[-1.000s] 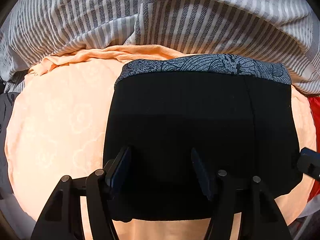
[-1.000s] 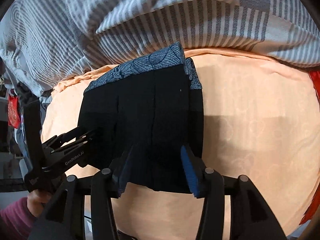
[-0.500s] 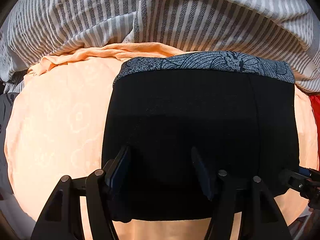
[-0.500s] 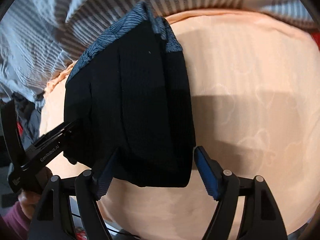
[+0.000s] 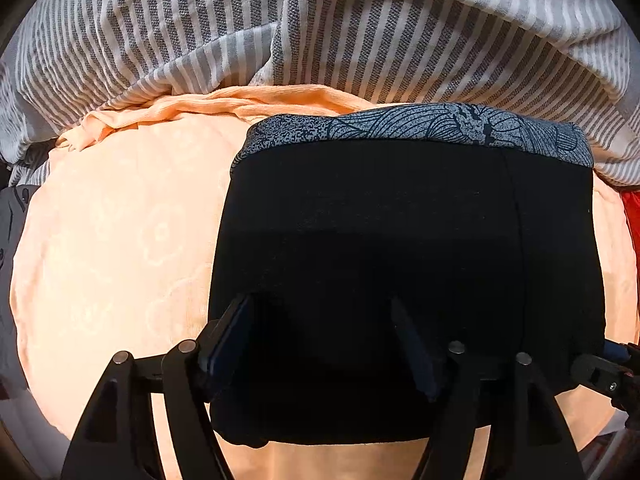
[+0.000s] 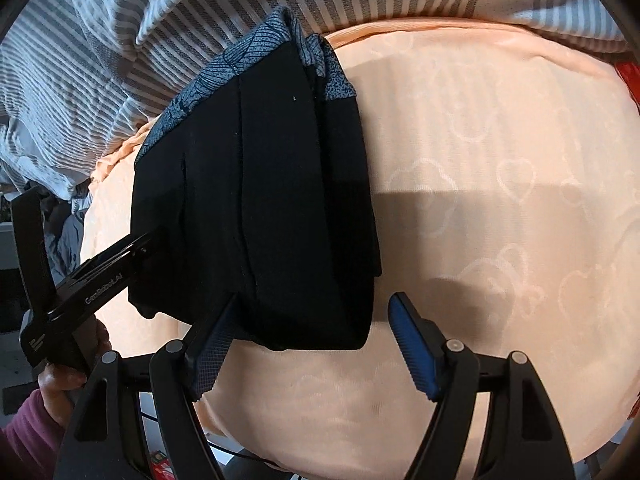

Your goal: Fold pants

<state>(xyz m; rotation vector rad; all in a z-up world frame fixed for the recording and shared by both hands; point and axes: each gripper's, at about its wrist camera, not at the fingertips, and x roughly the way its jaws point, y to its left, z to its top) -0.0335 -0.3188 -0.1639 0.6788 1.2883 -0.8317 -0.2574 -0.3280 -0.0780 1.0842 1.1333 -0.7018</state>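
Note:
The black pants (image 5: 400, 248) lie folded into a thick block on the peach bed sheet (image 5: 120, 248), with a grey patterned waistband (image 5: 420, 128) at the far edge. My left gripper (image 5: 324, 340) is open, its fingers spread over the near part of the pants. In the right wrist view the pants (image 6: 260, 200) sit left of centre. My right gripper (image 6: 316, 320) is open, its jaws straddling the near right corner of the fold. The left gripper (image 6: 108, 276) shows at the pants' left side.
A grey and white striped blanket (image 5: 320, 32) is bunched along the far side of the bed, also seen in the right wrist view (image 6: 160, 32). Something red (image 5: 632, 220) lies at the right edge. The sheet (image 6: 500, 200) stretches right of the pants.
My right gripper has opened wider and shifted right, from over the pants to their near right corner. My left gripper has hardly moved.

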